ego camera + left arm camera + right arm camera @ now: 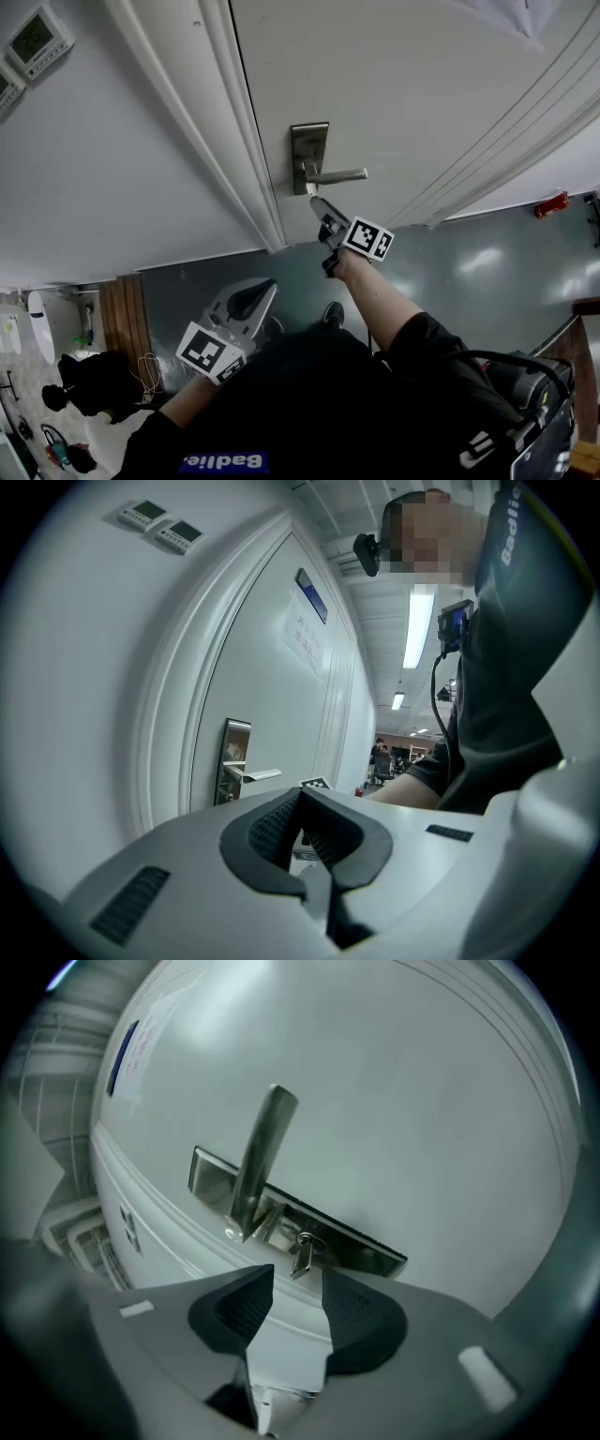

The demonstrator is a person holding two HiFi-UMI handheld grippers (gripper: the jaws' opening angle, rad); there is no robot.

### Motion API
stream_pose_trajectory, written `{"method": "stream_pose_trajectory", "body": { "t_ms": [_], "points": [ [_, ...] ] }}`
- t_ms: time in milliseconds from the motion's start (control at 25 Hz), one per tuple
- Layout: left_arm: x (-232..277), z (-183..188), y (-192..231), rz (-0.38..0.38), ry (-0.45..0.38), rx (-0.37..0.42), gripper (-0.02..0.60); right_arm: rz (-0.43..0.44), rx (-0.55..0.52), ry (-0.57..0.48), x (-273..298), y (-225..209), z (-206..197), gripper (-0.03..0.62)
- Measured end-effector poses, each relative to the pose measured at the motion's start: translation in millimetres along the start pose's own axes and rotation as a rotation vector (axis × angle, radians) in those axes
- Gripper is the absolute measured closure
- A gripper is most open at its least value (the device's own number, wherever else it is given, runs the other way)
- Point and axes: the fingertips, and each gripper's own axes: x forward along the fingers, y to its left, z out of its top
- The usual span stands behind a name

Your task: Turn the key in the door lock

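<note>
The key sits in the lock beside the handle, just ahead of the right gripper's released, empty jaws, while the left gripper hangs back from the door, jaws clenched on nothing

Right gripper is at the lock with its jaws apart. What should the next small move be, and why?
Probably ease the right gripper forward until the key sits between its pads, then close. Its jaws stand apart, and the key, sticking out of the lock plate, lies just beyond their tips, ungripped. The left gripper is shut, away from the door.
</note>
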Motion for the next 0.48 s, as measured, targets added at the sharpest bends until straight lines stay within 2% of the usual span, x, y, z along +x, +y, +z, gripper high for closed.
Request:
{"method": "stream_pose_trajectory", "body": {
  "t_ms": [120, 400, 480],
  "points": [
    [-2, -1, 5, 0.017, 0.013, -0.005, 0.588, 0.035, 0.099, -0.028, 12, -8, 3, 0.462],
    [-7, -9, 19, 0.054, 0.037, -0.017, 0.588, 0.078, 0.179, -0.049, 27, -11, 5, 0.531],
    [-8, -9, 21, 0.055, 0.038, -0.023, 0.588, 0.088, 0.177, -0.056, 28, -10, 5, 0.533]
  ]
}}
